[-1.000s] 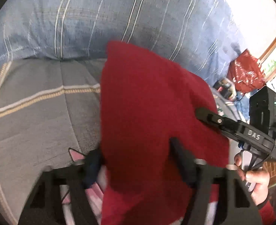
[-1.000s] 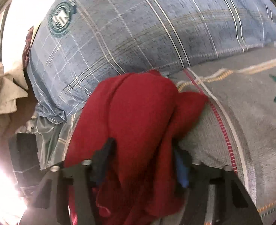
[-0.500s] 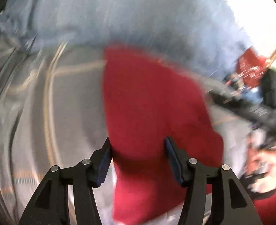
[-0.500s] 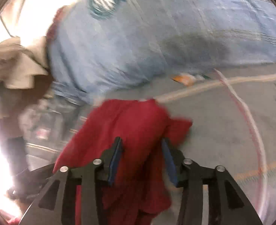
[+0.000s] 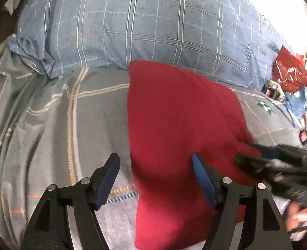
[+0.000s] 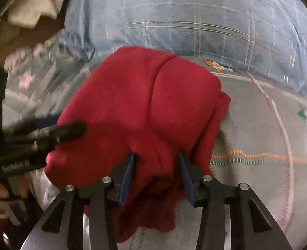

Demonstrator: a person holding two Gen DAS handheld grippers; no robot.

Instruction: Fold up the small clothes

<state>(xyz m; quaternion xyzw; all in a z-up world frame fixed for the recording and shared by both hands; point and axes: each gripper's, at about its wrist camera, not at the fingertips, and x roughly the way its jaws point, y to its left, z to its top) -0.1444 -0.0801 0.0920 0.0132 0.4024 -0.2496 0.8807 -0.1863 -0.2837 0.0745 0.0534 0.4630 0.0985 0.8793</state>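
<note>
A red garment (image 5: 174,114) lies folded on the grey bedsheet (image 5: 49,125), just short of the pillow. My left gripper (image 5: 155,158) is open and its jaws are opening. Its left finger is over bare sheet, its right finger over the cloth, and neither pad presses. In the right wrist view my right gripper (image 6: 156,155) has a bunched near edge of the red garment (image 6: 149,95) between its blue pads, and its jaws are closing on it. The left gripper (image 6: 70,125) shows blurred at the garment's left side; the right gripper (image 5: 247,158) shows at its right side.
A blue plaid pillow (image 5: 153,31) runs across the back of the bed. A red plastic bag (image 5: 289,75) and small items sit at the far right. Beige cloth (image 6: 28,10) is piled at the upper left. A hand (image 5: 303,216) holds the right tool's handle.
Both grippers carried the red garment sideways and set it on the sheet by the pillow. The left jaws spread and let go of the cloth. The right jaws narrowed on it.
</note>
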